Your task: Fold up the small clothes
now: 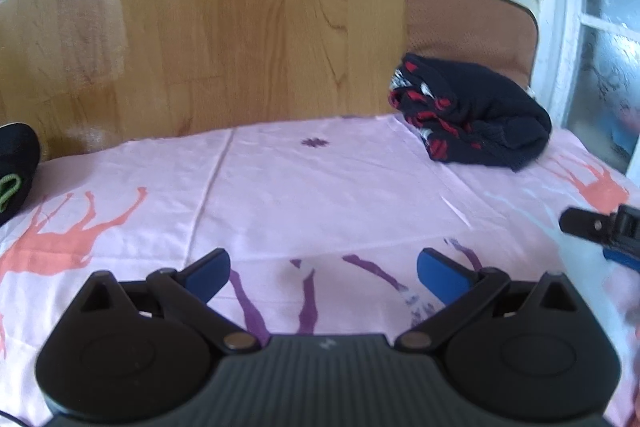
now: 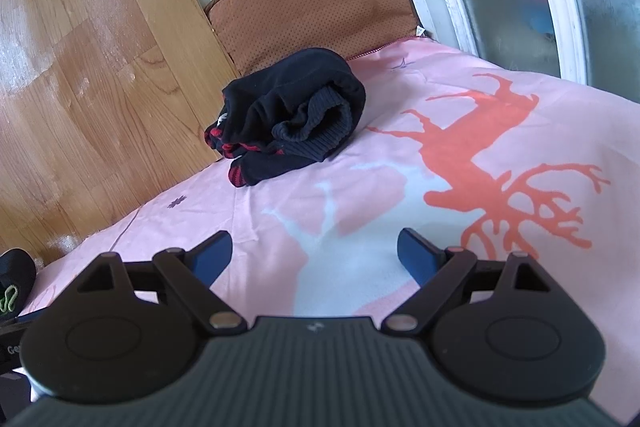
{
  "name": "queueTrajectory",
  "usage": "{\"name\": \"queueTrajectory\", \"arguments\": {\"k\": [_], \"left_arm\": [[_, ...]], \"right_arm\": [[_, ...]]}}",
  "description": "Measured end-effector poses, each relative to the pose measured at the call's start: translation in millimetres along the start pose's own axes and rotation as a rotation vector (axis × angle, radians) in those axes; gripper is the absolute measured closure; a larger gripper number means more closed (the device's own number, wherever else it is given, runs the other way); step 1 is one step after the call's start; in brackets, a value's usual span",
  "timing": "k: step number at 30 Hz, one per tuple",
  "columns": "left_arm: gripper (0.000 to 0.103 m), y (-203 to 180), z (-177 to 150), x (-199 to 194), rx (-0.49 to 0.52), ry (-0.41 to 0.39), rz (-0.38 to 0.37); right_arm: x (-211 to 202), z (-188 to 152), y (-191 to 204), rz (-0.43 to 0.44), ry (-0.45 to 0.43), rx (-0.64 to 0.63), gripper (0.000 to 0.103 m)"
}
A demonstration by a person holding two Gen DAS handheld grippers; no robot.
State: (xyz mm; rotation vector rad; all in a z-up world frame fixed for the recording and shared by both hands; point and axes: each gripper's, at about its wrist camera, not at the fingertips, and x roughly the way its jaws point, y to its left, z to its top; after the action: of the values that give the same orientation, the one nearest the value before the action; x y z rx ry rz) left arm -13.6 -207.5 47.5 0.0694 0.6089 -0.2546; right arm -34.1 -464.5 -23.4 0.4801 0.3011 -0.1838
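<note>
Both the left gripper [image 1: 323,277] and right gripper [image 2: 315,255] hover spread and empty; the bundled dark sweater [image 2: 292,117] lies well ahead, whether folded or waiting unclear.

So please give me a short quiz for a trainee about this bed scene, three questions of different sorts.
1. True or false: the left tool holds cloth.
2. Where does the dark garment lie? A) near the brown cushion B) under the right tool C) on the floor
3. Fill in: the sheet is mostly ____.

Key: 1 false, both tools are open and empty; 2 A; 3 pink.
</note>
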Motion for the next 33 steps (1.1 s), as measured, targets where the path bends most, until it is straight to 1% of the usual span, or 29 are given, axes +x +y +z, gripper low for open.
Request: {"name": "queueTrajectory", "arguments": {"k": [4, 7, 11, 18, 24, 29, 33], "left_arm": [[0.0, -4, 0, -2, 0.033, -0.001, 0.003], [0.0, -6, 0, -8, 0.058, -0.035, 0.019], [0.0, -3, 2, -14, 0.051, -0.065, 0.008], [0.0, -2, 2, -14, 0.043, -0.046, 0.019], [0.0, 0, 1, -17, 0.029, -0.045, -0.007], [0.0, 1, 2, -14, 0.015, -0.023, -0.026], [0.0, 1, 1, -16, 0.012, -0.034, -0.059]], "right_arm": [[0, 0, 0, 0.0, 0.0, 0.0, 0.011], [0, 0, 0, 0.0, 0.0, -0.001, 0.011], [0, 0, 0, 0.0, 0.0, 0.0, 0.011], [0, 0, 0, 0.0, 0.0, 0.0, 0.011], [0, 0, 0, -0.001, 0.001, -0.001, 0.011], [0, 0, 0, -0.002, 0.001, -0.001, 0.011], [0, 0, 0, -0.002, 0.001, -0.002, 0.011]]}}
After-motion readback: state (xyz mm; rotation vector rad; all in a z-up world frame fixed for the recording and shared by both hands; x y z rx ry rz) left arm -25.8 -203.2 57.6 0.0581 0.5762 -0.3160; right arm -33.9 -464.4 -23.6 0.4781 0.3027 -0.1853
